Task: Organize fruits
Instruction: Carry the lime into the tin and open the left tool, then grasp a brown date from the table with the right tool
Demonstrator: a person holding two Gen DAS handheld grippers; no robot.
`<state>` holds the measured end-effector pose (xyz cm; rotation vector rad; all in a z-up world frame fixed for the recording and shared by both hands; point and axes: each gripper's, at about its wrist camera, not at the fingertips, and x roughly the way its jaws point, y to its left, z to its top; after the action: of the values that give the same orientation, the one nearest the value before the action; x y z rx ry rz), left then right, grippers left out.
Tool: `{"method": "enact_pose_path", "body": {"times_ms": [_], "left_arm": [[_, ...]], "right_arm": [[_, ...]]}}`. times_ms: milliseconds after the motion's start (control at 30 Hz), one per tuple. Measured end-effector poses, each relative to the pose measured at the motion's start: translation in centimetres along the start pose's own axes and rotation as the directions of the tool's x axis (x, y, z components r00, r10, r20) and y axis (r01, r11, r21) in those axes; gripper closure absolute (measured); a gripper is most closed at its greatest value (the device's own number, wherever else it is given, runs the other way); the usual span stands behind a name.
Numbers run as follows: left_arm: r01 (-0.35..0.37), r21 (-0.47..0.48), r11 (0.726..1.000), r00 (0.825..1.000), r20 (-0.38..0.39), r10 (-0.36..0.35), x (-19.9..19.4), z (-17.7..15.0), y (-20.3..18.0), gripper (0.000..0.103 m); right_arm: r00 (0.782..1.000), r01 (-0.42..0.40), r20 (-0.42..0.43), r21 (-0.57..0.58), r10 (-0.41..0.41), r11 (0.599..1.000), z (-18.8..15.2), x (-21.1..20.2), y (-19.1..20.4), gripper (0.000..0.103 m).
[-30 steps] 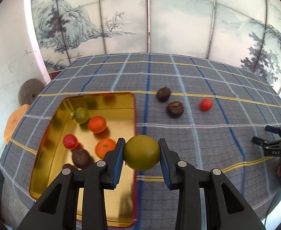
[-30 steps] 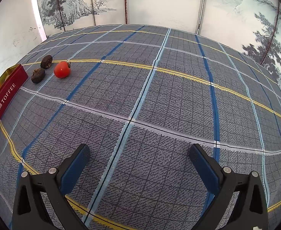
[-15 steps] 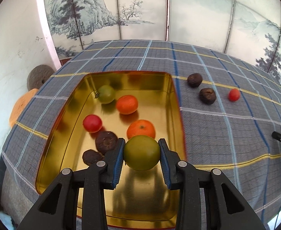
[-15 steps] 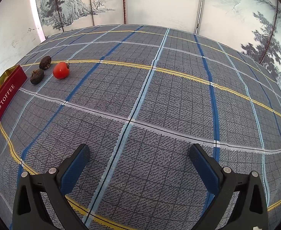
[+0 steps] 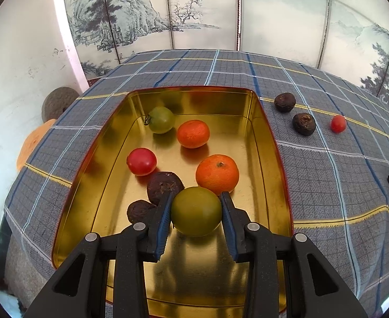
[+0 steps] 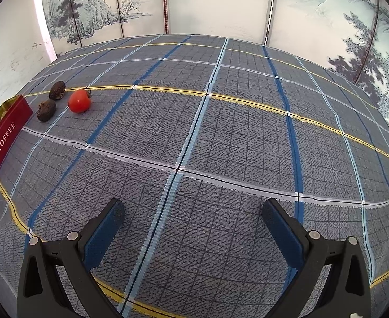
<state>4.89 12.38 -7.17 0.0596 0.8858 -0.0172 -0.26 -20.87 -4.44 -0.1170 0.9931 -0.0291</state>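
— Fruits first: what sits between the left fingers?
— A green tomato. The left gripper has its blue pads pressed on both sides of it, held over the near half of the gold tin.
— And just past it?
— An orange right behind the tomato, toward the tin's far end, and a dark wrinkled fruit touching the left finger. A second dark fruit lies beside that one, nearer the tin's left wall.
— Deeper in the tin?
— A red tomato by the left wall, another orange near the middle, and a smaller green tomato with its stem, closest to the far wall.
— Anything outside the tin?
— To its right, on the plaid tablecloth, three pieces in a row: a dark fruit nearest the tin's far corner, another dark fruit, then a small red tomato farthest from the tin.
— The other hand?
— The right gripper stands wide apart with nothing between its pads, only bare cloth. In its view the tin's red side, lettered TOFFEE, is at the left edge, with the same three fruits beside its far corner.
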Motion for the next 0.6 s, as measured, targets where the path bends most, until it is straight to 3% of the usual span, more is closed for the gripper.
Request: {"method": "enact_pose_path", "body": {"times_ms": [233,333,400,533,600], "left_arm": [[0.005,-0.004,1.000,1.000,0.007,-0.005,0.0,-0.4,0.5,0.065],[-0.007,0.002,1.000,0.999,0.037,0.007,-0.7,-0.3,0.7,0.052],[-0.023,-0.001,1.000,0.997,0.068,0.023,-1.4,-0.1,0.9,0.037],[-0.040,-0.003,0.999,0.994,0.099,0.040,-2.3,0.0,1.4,0.036],[-0.041,-0.006,0.999,0.994,0.101,0.041,-2.5,-0.1,1.8,0.036]], "right_arm": [[1.000,0.014,0.000,0.019,-0.014,1.000,0.0,0.0,0.2,0.000],[1.000,0.021,0.000,0.028,-0.021,0.999,0.0,0.0,0.3,0.000],[1.000,0.024,0.000,0.030,-0.024,0.999,0.0,0.0,0.4,0.000],[0.999,0.044,0.019,0.024,-0.044,0.999,-0.1,-0.5,0.8,0.000],[0.996,0.032,0.085,0.016,-0.034,0.999,-0.3,-1.8,1.7,0.000]]}}
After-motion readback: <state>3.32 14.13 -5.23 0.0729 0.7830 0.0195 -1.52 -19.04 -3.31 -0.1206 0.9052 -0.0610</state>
